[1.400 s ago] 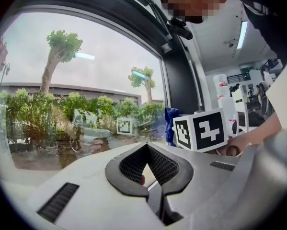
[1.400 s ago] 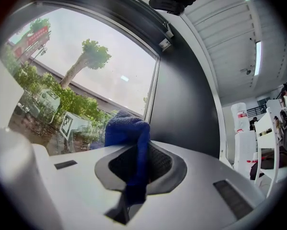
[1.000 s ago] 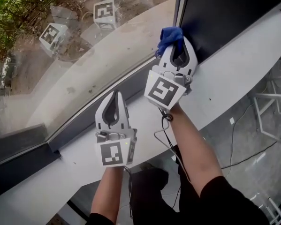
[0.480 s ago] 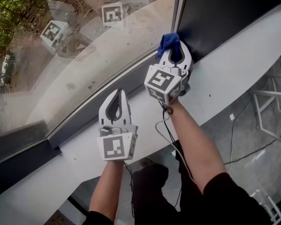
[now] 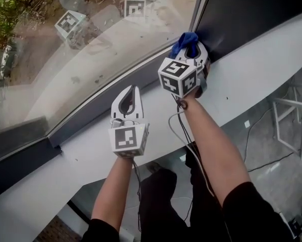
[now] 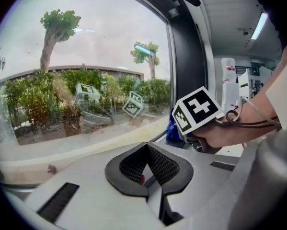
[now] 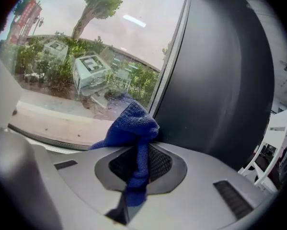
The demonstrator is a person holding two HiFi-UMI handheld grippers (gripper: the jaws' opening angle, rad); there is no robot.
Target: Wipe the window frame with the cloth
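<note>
A blue cloth [image 5: 184,40] is bunched at the corner where the dark lower window frame [image 5: 95,113] meets the vertical frame post [image 5: 200,4]. My right gripper [image 5: 191,44] is shut on it, and the cloth [image 7: 134,127] sticks out past the jaw tips against the glass edge and the black panel [image 7: 220,80]. My right gripper [image 7: 142,145] points at that corner. My left gripper [image 5: 132,88] hovers over the white sill [image 5: 264,64], lower left of the right one, close to the frame. My left gripper [image 6: 146,146] is shut with nothing in it, and the cloth [image 6: 172,132] shows beyond it.
Both marker cubes are reflected in the window glass [image 5: 90,49]. A black panel [image 5: 251,9] rises right of the post. Cables [image 5: 183,135] hang from the grippers. A white rack [image 5: 294,117] stands on the floor at the right, below the sill.
The right gripper has tilted, its marker cube turning toward the camera, while the cloth stays at the frame corner. The left gripper has shifted slightly right and nearer the frame.
</note>
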